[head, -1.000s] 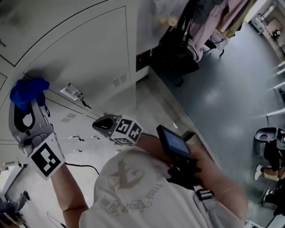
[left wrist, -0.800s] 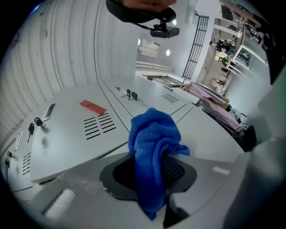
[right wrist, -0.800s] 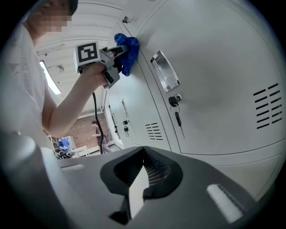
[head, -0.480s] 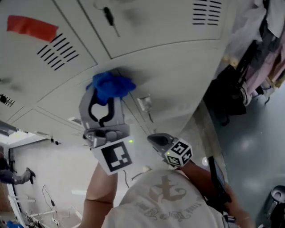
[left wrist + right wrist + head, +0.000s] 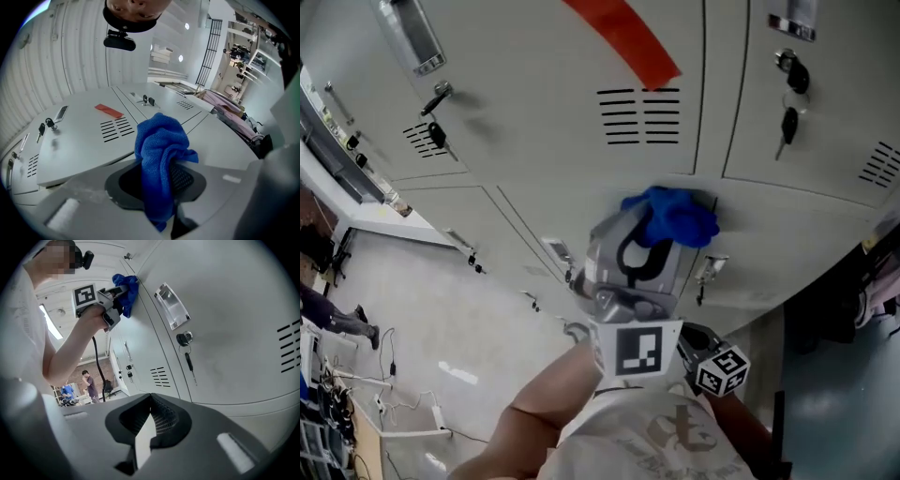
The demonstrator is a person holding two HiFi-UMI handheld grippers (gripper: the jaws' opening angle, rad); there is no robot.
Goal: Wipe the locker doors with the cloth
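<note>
My left gripper is shut on a bunched blue cloth, which presses against the grey locker door just below its vent slots. In the left gripper view the cloth hangs pinched between the jaws of the left gripper, with locker doors behind it. The right gripper hangs lower, close to the person's chest, apart from the lockers. In its own view the right gripper has its jaws closed with nothing between them. That view also catches the left gripper and cloth at the upper left.
A red strip crosses the upper door. Keys hang in locks. A handle plate and a key sit on the door before the right gripper. Another person stands far off. Clothes hang beside the lockers.
The head view has swung up along the lockers. My left gripper, still holding the cloth, now sits against the door under the red strip. The right gripper stays low.
</note>
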